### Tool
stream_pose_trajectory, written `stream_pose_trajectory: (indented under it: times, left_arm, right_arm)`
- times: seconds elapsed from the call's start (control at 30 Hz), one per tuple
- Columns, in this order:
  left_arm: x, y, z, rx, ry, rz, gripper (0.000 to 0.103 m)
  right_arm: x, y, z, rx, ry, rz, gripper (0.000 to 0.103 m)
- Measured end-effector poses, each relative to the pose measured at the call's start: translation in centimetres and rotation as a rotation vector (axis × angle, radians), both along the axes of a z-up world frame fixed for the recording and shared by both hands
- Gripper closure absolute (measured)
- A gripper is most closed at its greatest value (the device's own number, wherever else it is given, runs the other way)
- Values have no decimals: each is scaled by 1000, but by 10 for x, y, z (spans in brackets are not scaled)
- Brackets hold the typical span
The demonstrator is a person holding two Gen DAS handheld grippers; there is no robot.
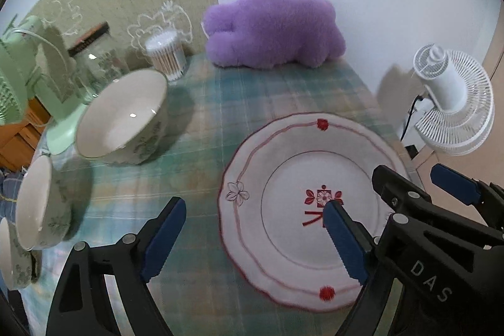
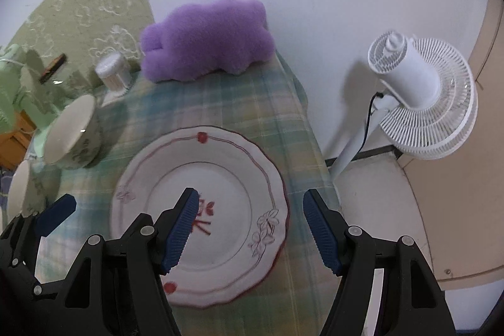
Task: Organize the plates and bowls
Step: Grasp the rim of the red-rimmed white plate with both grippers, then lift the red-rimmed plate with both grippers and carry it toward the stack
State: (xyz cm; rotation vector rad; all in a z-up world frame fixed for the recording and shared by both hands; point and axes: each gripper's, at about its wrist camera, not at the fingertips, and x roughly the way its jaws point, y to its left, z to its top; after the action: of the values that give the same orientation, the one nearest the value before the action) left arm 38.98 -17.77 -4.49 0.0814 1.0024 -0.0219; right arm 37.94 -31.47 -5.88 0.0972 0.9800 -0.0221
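Both grippers, left gripper (image 1: 252, 236) & right gripper (image 2: 250, 230), are hanging open, empty, over the red-trimmed plate (image 1: 296, 178). Bowls (image 1: 123, 118) are sitting apart; nothing's looking stacked yet.

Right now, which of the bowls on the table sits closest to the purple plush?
The large bowl with the green leaf print, beside the cotton swab jar. The other bowls sit further forward at the table's left edge, farther from the purple plush.

From my left gripper (image 1: 253, 221), bare checked cloth on the bench (image 1: 220, 103) runs clear toward twelve o'clock until the purple plush (image 1: 271, 27). Two bowls (image 1: 123, 115) crowd ten o'clock. The plate (image 1: 283, 162) lies at two o'clock, my right gripper (image 2: 250, 210) over it.
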Motion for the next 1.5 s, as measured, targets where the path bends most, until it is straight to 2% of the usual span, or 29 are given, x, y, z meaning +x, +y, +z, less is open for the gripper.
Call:
stream_pose_trajectory:
  times: [0.1, 0.17, 0.27, 0.63, 0.8, 1.07, 1.37, 1.5]
  left_arm:
    - [9, -2, -12, -6, 19, 3, 15]
    - [14, -4, -20, -22, 36, -16, 22]
    - [20, -9, -29, -11, 54, -23, 25]
    - [17, 3, -30, -41, 61, -17, 27]
    - [-3, 28, -24, -38, 68, -10, 27]
    - [-54, 84, -14, -12, 81, 19, 27]
    - [-104, 136, -23, -24, 131, 86, 28]
    - [-113, 151, -32, -30, 149, 104, 33]
  right_arm:
    - [10, -3, -13, -6, 17, -9, 31]
    - [16, -5, -19, -5, 29, -10, 32]
    - [25, -6, -31, 4, 65, 12, 47]
    - [24, 5, -30, -21, 76, 4, 47]
    - [7, 25, -24, -2, 83, 36, 47]
    - [-35, 82, -14, 29, 107, 97, 47]
    - [-80, 138, -20, 33, 144, 169, 47]
    - [-86, 153, -28, 35, 161, 200, 47]
